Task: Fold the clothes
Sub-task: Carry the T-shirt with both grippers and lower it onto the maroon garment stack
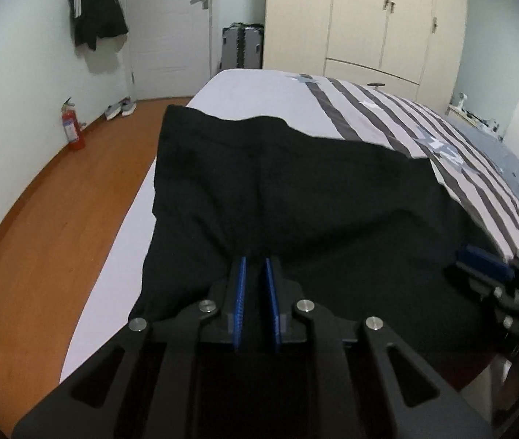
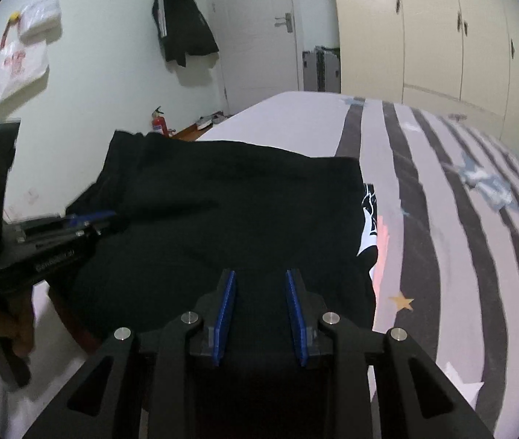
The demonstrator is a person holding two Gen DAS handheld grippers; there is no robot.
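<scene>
Your left gripper [image 1: 256,261] pinched the near edge of the black shirt [image 1: 296,190] lying on the striped bed [image 2: 442,219]; your right gripper [image 2: 259,274] sat unclenched (cloth between, ungripped). Lifting one-sided could have skewed the fold.

Black garment [image 1: 296,190], white print at one edge; bedsheet [image 2: 442,256] white-and-grey striped with stars; blue gripper pads [image 1: 241,292]; red fire extinguisher [image 1: 72,128]; orange-brown floor [image 1: 58,212].

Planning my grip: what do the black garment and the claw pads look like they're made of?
The black garment looks like soft matte knit, likely cotton: it drapes in loose folds without shine. The left claw pads look like ridged blue rubber or plastic; I can't tell which.
</scene>
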